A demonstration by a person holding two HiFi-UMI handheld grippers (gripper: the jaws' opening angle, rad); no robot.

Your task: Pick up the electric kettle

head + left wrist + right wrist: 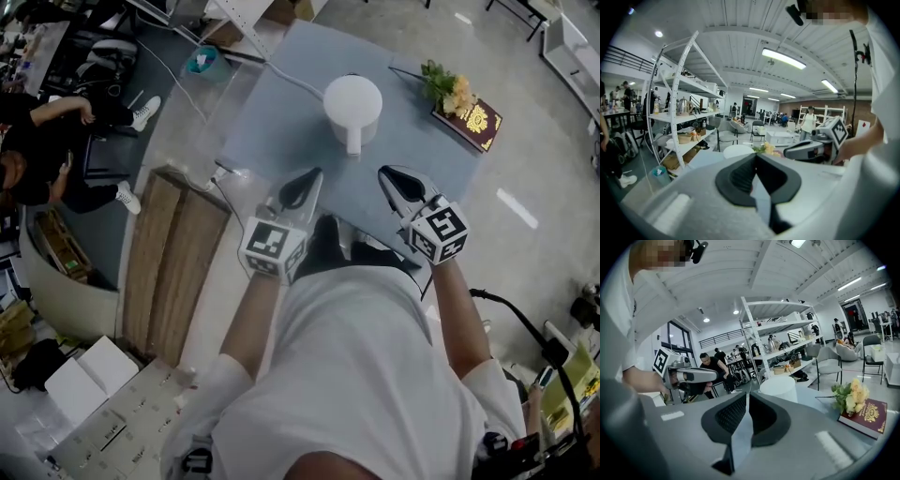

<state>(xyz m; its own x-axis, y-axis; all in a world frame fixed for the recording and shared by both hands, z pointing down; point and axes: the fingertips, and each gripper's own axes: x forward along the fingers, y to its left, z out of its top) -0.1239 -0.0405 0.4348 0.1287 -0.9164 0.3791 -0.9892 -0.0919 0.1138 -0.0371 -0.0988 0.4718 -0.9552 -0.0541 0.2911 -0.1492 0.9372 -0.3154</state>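
The electric kettle (352,108) is white and stands upright towards the far side of a blue-grey table (281,131), its handle turned to the near side. A white cable (281,75) runs from its base off the table's far left edge. Nothing touches the kettle.

On the near side of it, well apart from it, both tongs hover over the table's near edge. The left gripper (309,178) is near-left of the kettle and the right gripper (389,173) near-right, each with its tips pointing towards the far side. In both gripper views the dark pads are pressed together at the tips with nothing between them.

To the right of the kettle lies a spray of yellow flowers (448,86), touching a red book (472,124) at the table's right edge. Left of the table, wooden planks (178,262) lie on the floor. A teal bin (202,61) stands at the far left, and farther left sits a person in black (37,150).
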